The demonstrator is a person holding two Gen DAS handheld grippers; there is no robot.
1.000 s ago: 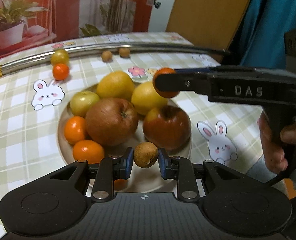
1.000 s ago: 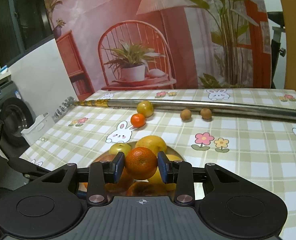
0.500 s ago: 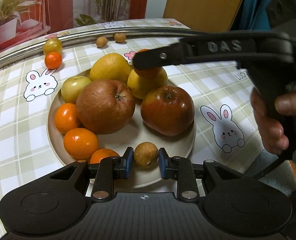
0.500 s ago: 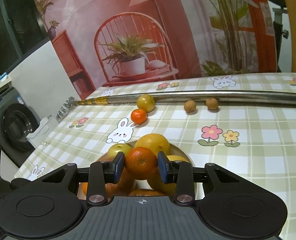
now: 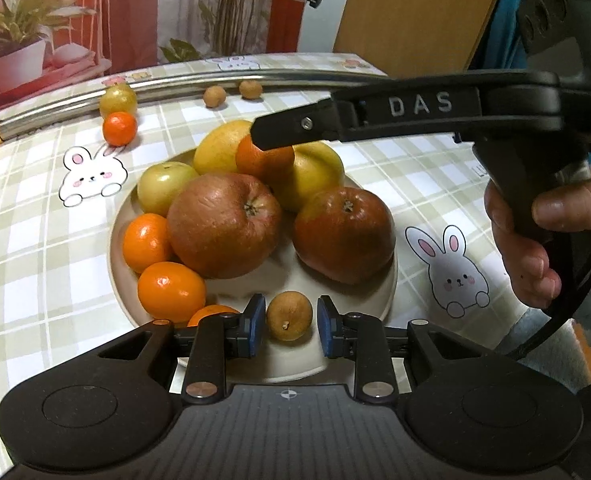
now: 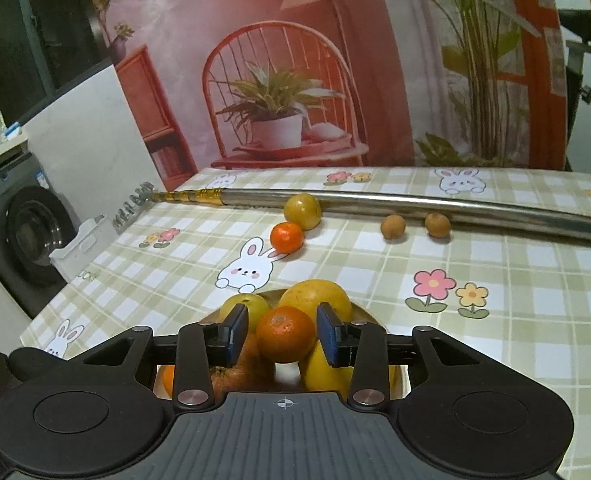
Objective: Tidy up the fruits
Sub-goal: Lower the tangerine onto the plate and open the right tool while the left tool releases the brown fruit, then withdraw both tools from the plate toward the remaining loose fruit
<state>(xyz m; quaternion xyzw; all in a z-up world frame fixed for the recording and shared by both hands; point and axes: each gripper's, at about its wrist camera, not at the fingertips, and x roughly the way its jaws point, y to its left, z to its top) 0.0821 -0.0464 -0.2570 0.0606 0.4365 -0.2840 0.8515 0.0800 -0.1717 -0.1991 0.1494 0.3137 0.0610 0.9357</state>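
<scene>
— Two claws over one plate (image 5: 389, 288); how placed?
— Left claw (image 5: 289, 326) at plate's near rim, pads spread, gap either side of small brown fruit (image 5: 289, 322) lying on plate, not gripped. Right claw (image 6: 282, 334) above plate's far half, pads parted too, just clear of mandarin (image 6: 285, 334) perched on top of pile.
— On plate, left to right?
— Three more mandarins along left edge (image 5: 147, 242), greenish fruit (image 5: 165, 190) behind, big red apple (image 5: 223, 224) at middle, two yellow fruits (image 5: 315, 178) at back, second red apple (image 5: 345, 234) on right.
— Off plate?
— Beyond it on checked counter (image 6: 515, 280), left to right: loose mandarin (image 6: 286, 237) touching yellow-green fruit (image 6: 302, 211), then two small brown fruits (image 6: 393, 226) near metal pole (image 6: 495, 210). Right of plate, hand (image 5: 543, 240) on grip.
</scene>
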